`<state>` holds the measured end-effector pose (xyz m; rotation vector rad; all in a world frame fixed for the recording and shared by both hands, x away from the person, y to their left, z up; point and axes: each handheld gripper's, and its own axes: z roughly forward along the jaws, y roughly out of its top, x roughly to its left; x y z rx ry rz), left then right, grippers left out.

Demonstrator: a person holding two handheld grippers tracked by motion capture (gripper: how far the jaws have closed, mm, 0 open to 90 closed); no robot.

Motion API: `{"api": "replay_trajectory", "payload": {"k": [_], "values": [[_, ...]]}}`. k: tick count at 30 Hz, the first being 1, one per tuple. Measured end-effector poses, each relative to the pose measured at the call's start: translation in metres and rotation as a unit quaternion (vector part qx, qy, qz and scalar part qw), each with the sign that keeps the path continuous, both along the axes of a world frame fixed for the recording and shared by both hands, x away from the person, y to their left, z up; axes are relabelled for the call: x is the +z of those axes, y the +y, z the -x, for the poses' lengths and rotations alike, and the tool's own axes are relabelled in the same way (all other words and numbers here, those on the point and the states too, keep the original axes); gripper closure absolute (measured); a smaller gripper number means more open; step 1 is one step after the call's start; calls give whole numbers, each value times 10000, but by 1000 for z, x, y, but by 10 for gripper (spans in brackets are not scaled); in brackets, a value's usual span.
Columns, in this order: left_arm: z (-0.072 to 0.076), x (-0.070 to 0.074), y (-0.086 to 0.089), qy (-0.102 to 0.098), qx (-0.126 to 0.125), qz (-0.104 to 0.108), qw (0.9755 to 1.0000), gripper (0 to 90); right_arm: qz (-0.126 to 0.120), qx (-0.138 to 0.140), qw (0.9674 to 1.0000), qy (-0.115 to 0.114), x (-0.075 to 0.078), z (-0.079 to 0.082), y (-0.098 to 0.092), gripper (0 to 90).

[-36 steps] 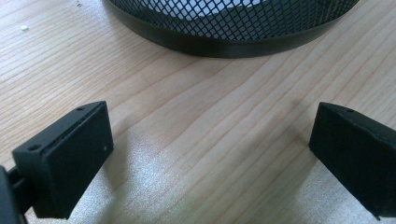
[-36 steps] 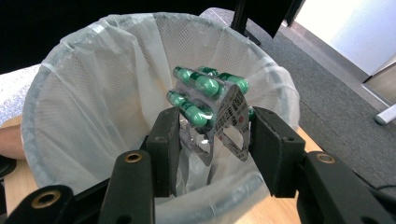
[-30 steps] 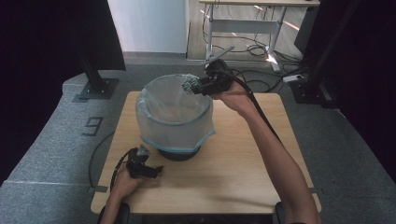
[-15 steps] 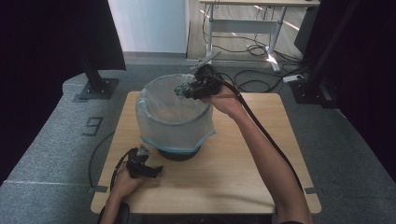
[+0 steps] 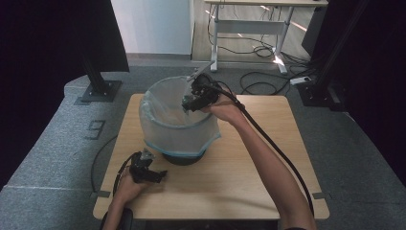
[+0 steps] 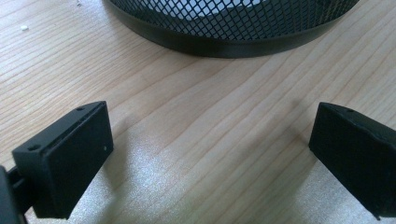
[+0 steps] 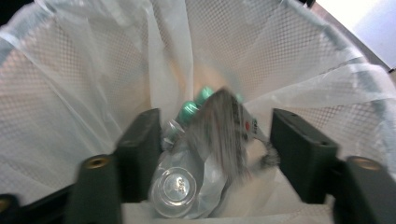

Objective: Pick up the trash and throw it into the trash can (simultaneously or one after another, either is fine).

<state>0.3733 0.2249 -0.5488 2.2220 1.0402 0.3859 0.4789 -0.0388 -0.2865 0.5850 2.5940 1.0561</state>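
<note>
Resting on the table [image 5: 258, 158] at the near left, the left gripper [image 5: 152, 165] lies in the person's left hand [image 5: 128, 188], just beside the foot of the bin [image 5: 179, 120]. In the left gripper view its jaws stand wide apart with only bare wood between them, and the bin's black mesh base [image 6: 224, 28] curves across the top.

The bin stands near the table's middle, lined with a thin white bag [image 5: 158, 127] whose edge folds down over the outside of the rim.

Farther right, the right hand [image 5: 225, 108] holds the right gripper [image 5: 189, 103] over the far side of the bin's mouth, pointing down into it, its cable [image 5: 273, 143] trailing back along the forearm. Its jaws have just been opening and now stand parted. In the right gripper view a blurred grey scrap [image 7: 224, 130] shows between them; whether it touches either pad cannot be told. Below it, at the bottom of the bag [image 7: 93, 70], lie a clear plastic bottle [image 7: 180, 184] and some green caps [image 7: 194, 105].
</note>
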Motion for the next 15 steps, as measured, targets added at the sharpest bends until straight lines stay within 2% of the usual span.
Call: {"api": "replay_trajectory", "payload": {"k": [7,15], "values": [[0,0,0,1,-1,-1,10000,0,-67,-72,9999,-141,0,0,-1,128],[0,0,0,2,0,1,10000,0,-187,-125,9994,-273,8,2,-8,118]]}}
